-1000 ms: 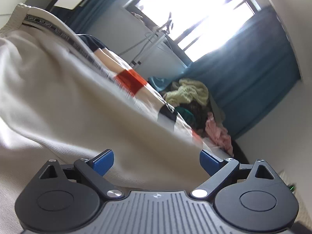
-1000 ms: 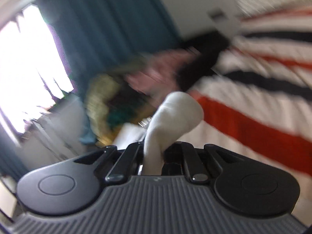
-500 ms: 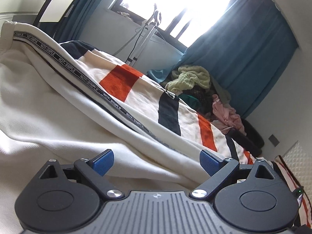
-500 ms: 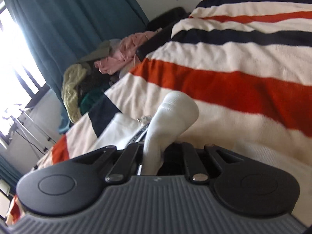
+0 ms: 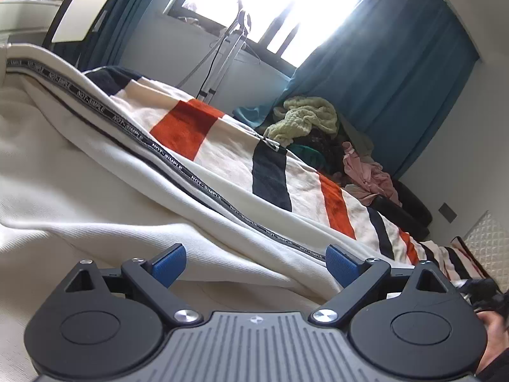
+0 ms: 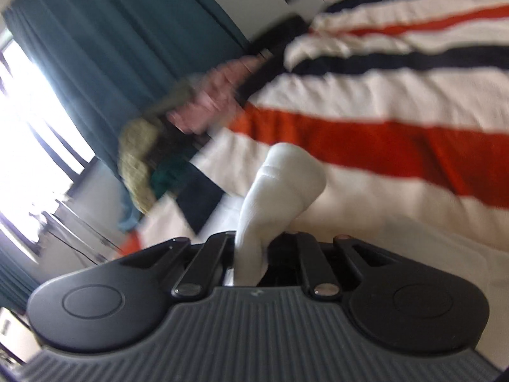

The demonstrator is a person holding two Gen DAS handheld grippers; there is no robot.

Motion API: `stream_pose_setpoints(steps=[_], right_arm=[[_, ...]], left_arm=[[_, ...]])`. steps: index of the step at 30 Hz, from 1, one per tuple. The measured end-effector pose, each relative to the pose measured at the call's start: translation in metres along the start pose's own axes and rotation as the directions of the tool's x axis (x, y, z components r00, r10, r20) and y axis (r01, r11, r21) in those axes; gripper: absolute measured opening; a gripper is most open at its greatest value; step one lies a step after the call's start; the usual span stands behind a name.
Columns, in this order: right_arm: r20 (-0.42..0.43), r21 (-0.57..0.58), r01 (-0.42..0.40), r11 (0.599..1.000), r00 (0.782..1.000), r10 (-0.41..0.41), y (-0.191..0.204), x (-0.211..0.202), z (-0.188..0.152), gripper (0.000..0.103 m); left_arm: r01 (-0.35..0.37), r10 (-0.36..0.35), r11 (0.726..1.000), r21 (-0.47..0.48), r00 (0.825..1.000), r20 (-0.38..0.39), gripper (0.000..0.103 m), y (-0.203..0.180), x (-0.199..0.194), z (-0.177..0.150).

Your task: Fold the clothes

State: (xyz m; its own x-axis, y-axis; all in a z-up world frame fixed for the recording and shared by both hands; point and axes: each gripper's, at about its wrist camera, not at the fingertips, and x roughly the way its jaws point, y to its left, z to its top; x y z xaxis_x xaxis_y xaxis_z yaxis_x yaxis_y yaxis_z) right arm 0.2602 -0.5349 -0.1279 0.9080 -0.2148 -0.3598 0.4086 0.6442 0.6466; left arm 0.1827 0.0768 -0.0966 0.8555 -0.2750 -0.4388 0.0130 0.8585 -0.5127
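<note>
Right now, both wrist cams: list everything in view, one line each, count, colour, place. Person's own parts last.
garment: one, cream with a lettered black tape, spread in front of the left tongs
blanket: one, cream with orange and navy stripes, covering the bed
clothes pile: one heap, yellow-green, pink, teal and dark, at the far end of the bed
curtains: teal, beside the bright window
stand: one, pale metal, under the window
left tongs: black with blue pads, open, nothing between them
right tongs: black, shut on a bunched cream fold of the garment
hand: one, partly seen at the lower right edge of the left view
</note>
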Motion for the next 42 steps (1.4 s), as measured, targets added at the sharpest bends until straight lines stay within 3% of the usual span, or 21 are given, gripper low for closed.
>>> stream_pose_setpoints(steps=[5, 11, 14, 16, 22, 25, 28, 31, 36, 42], right_arm=[[0.189, -0.021, -0.084, 0.996, 0.978, 0.087, 0.043, -0.057, 0.013, 0.008], [0.303, -0.107, -0.054, 0.993, 0.949, 0.085, 0.061, -0.083, 0.013, 0.008], [0.298, -0.090, -0.038, 0.995, 0.953, 0.063, 0.056, -0.079, 0.013, 0.008], [0.293, -0.081, -0.022, 0.996, 0.955, 0.045, 0.053, -0.077, 0.012, 0.008], [0.280, -0.065, 0.036, 0.997, 0.960, -0.016, 0.046, -0.069, 0.006, 0.008], [0.273, -0.071, 0.049, 0.996, 0.962, -0.028, 0.044, -0.065, 0.004, 0.008], [0.265, -0.055, 0.058, 0.997, 0.963, -0.041, 0.042, -0.065, 0.001, 0.008], [0.266, -0.057, 0.057, 0.997, 0.963, -0.040, 0.041, -0.069, 0.000, 0.008], [0.267, -0.061, 0.067, 0.996, 0.963, -0.048, 0.042, -0.069, -0.003, 0.008], [0.276, -0.077, 0.095, 0.993, 0.959, -0.070, 0.043, -0.066, -0.008, 0.008]], left_arm=[[0.097, -0.096, 0.990, -0.099, 0.995, 0.018, 0.094, 0.014, 0.007, 0.013], [0.150, -0.159, 0.957, -0.247, 0.987, -0.016, 0.088, 0.046, 0.038, 0.033], [0.136, -0.155, 0.950, -0.280, 0.987, -0.046, 0.085, 0.054, 0.057, 0.033], [0.096, -0.120, 0.957, -0.275, 0.990, -0.069, 0.077, 0.054, 0.064, 0.033], [0.050, -0.097, 0.947, -0.319, 0.986, -0.132, 0.083, 0.052, 0.055, 0.027], [0.058, -0.102, 0.938, -0.341, 0.989, -0.111, 0.080, 0.057, 0.048, 0.015], [0.084, -0.108, 0.922, -0.377, 0.993, -0.042, 0.076, 0.062, 0.050, 0.023], [0.124, -0.133, 0.925, -0.360, 0.991, 0.000, 0.077, 0.065, 0.051, 0.030], [0.102, -0.147, 0.884, -0.457, 0.987, -0.063, 0.076, 0.085, 0.063, 0.021], [0.078, -0.149, 0.870, -0.487, 0.983, -0.110, 0.074, 0.085, 0.062, 0.019]])
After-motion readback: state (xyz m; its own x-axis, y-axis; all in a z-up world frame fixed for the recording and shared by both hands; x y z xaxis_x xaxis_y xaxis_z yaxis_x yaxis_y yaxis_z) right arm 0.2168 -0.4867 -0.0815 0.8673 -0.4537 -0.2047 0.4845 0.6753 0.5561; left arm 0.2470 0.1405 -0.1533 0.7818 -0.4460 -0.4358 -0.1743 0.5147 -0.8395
